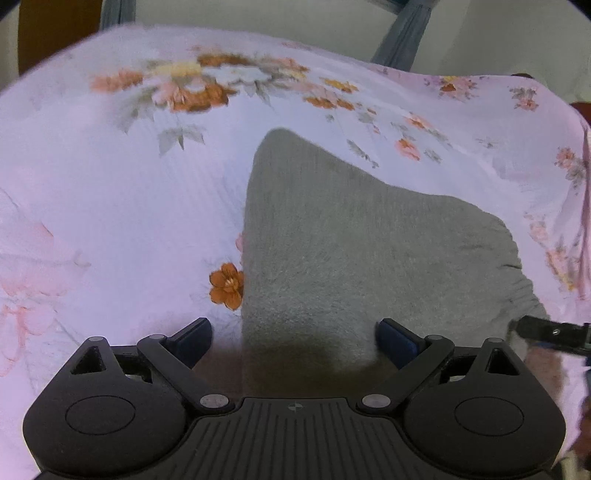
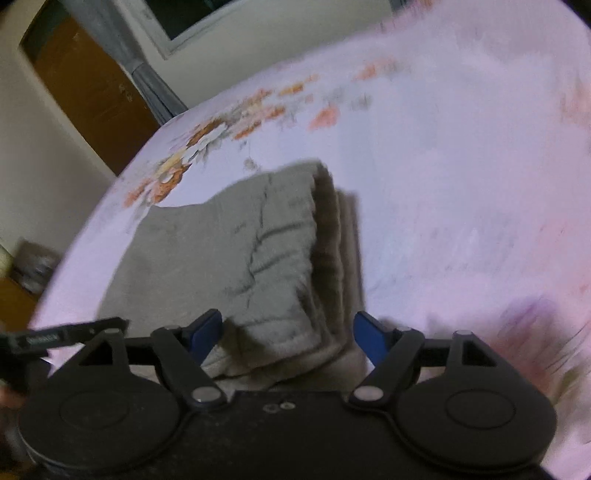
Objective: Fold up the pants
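Grey pants (image 1: 351, 240) lie folded on a pale pink flowered bedsheet (image 1: 110, 184). In the left wrist view my left gripper (image 1: 294, 338) hangs over the near end of the cloth with its blue pads wide apart and nothing pinched between them. The right wrist view shows the pants (image 2: 236, 251) as a stacked bundle with layered edges on its right side. My right gripper (image 2: 290, 334) stands open above the near corner of that bundle, the cloth lying under the gap and not pressed by the pads. A black part of the right gripper (image 1: 554, 332) shows at the far right edge of the left wrist view.
The bedsheet (image 2: 461, 184) spreads wide to the right of the pants. Beyond the bed are a brown wooden door (image 2: 88, 92), a grey curtain (image 2: 147, 74) and a window frame (image 2: 177, 33). The left gripper's black body (image 2: 55, 338) pokes in at the left.
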Available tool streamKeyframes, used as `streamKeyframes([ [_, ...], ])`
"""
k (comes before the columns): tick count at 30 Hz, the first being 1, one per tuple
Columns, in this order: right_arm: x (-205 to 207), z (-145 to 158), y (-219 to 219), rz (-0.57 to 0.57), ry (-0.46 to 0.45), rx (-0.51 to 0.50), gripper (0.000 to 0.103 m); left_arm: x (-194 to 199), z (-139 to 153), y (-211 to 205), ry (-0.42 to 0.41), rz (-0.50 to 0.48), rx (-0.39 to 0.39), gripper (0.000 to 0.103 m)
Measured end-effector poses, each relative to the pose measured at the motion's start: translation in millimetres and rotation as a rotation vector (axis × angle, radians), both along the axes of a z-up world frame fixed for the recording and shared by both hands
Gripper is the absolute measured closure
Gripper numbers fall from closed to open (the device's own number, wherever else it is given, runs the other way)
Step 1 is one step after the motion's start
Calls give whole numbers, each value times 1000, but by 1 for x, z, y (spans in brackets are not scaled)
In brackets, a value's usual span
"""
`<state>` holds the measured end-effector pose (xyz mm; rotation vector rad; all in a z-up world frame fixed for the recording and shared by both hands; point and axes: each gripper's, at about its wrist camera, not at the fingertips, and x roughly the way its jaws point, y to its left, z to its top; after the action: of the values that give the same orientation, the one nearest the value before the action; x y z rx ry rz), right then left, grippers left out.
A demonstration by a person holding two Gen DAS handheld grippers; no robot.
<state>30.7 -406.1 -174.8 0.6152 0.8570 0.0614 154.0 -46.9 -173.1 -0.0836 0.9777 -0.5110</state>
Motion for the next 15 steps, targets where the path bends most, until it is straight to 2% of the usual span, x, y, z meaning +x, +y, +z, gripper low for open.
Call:
streamKeyframes([
  [3, 6, -11, -12, 25, 17, 68, 17, 12, -11, 8, 80, -15, -79, 7],
  [7, 15, -25, -24, 79, 29, 151, 15, 21, -23, 10, 118, -62, -140, 10],
  [9, 18, -29, -27, 100, 21, 180, 15, 26, -26, 9, 137, -83, -176, 23],
  [11, 22, -33, -30, 115, 9, 218, 18, 32, -31, 7, 184, -107, -240, 37],
  [14, 30, -41, -31, 132, -8, 287, 30, 33, -36, -2, 202, -108, -272, 37],
  [15, 34, -44, -31, 134, -15, 308, 31, 33, -36, -5, 202, -107, -274, 37],
])
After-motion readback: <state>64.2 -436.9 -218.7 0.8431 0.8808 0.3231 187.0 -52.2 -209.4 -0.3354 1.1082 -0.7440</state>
